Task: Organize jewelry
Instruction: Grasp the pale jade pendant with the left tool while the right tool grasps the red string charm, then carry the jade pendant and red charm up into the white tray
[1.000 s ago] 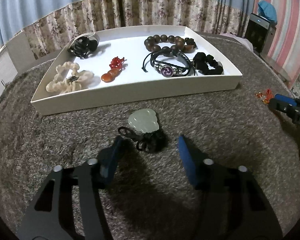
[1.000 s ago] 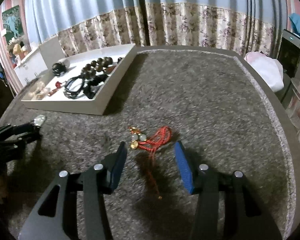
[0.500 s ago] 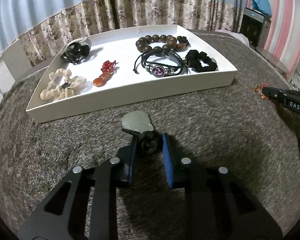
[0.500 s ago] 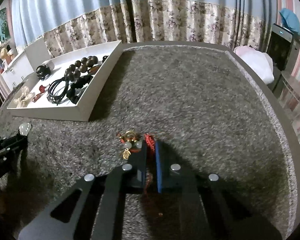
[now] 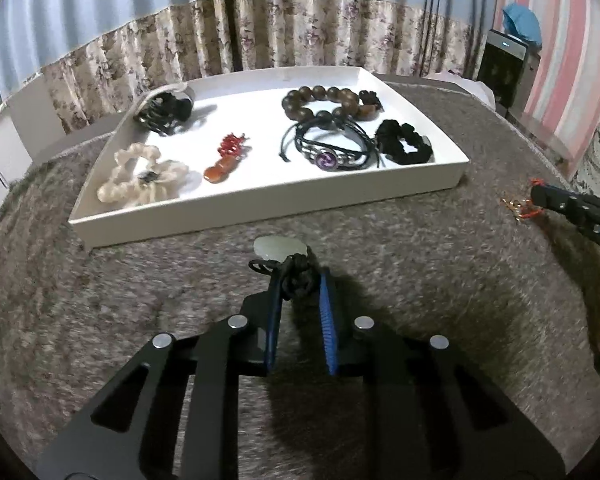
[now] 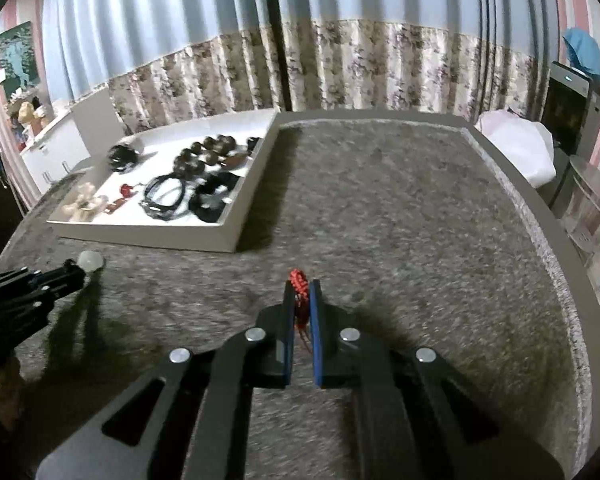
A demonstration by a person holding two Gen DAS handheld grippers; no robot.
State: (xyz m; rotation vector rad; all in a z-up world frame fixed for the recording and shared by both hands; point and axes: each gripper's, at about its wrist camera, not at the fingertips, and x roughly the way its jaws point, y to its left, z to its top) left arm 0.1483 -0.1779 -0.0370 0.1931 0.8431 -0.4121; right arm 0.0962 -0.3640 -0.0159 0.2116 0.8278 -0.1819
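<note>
A pale jade pendant (image 5: 278, 247) with a black knotted cord (image 5: 298, 286) lies on the grey carpeted table just in front of the white tray (image 5: 260, 210). My left gripper (image 5: 300, 276) has its jaws closing, and the cord knot is pinched between the blue pads. My right gripper (image 6: 301, 284) is shut on a red cord bracelet (image 6: 299, 278), which it holds just above the carpet. The left wrist view shows the right gripper (image 5: 534, 194) at the far right with gold charms (image 5: 516, 206) dangling from it. In the right wrist view the left gripper (image 6: 76, 276) and the pendant (image 6: 90, 260) are at the left.
The tray (image 6: 148, 236) holds a wooden bead bracelet (image 5: 324, 100), a black cord bracelet (image 5: 328, 152), a black scrunchie (image 5: 404, 142), a red pendant (image 5: 224, 160), a cream scrunchie (image 5: 140, 176) and a black hair claw (image 5: 164, 110). The table's edge (image 6: 540, 220) curves at the right.
Both grippers went from wide open to closed: the left around the pendant's black cord, the right around the red bracelet. The right one then rose slightly with the bracelet.
</note>
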